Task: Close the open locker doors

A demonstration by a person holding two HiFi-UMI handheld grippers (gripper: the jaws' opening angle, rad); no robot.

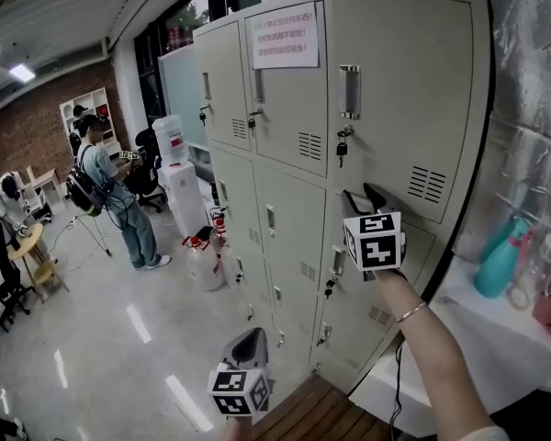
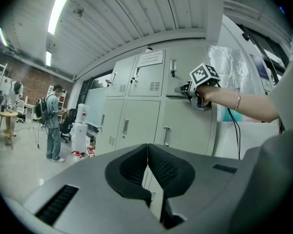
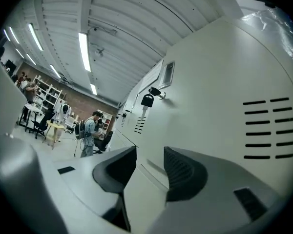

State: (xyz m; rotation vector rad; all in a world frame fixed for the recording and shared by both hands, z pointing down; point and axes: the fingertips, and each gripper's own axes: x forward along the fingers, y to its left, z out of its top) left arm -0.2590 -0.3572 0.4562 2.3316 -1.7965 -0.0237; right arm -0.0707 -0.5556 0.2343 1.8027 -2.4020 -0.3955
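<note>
Nearest you, at the bottom of the head view, your left gripper (image 1: 250, 338) hangs low with its jaws pressed together on nothing, well apart from the lockers (image 1: 275, 209).

Your right gripper (image 1: 362, 196) is much the nearer one to the job. Its jaws stand apart and empty, and they point up at the lower left corner of the upper right locker door (image 1: 404, 81). That corner lies just below the dangling key (image 1: 342, 147) and left of the vent slots (image 1: 427, 184).

This door is taller than it is wide. Its handle (image 1: 349, 91) and key sit along the left edge, so the hinge is probably on the right. That puts your right gripper close to the free edge, where a push should count most. The door lies ahead of the jaws and slightly to their right, as the right gripper view shows.

No view shows whether the jaw tips touch the door. You also cannot tell whether it is fully shut or stands slightly out from its neighbour, because the seam is too thin to read. Your right arm and the marker cube hide part of the door below. The door's right side is lost at the edge of the head view beside the foil.
</note>
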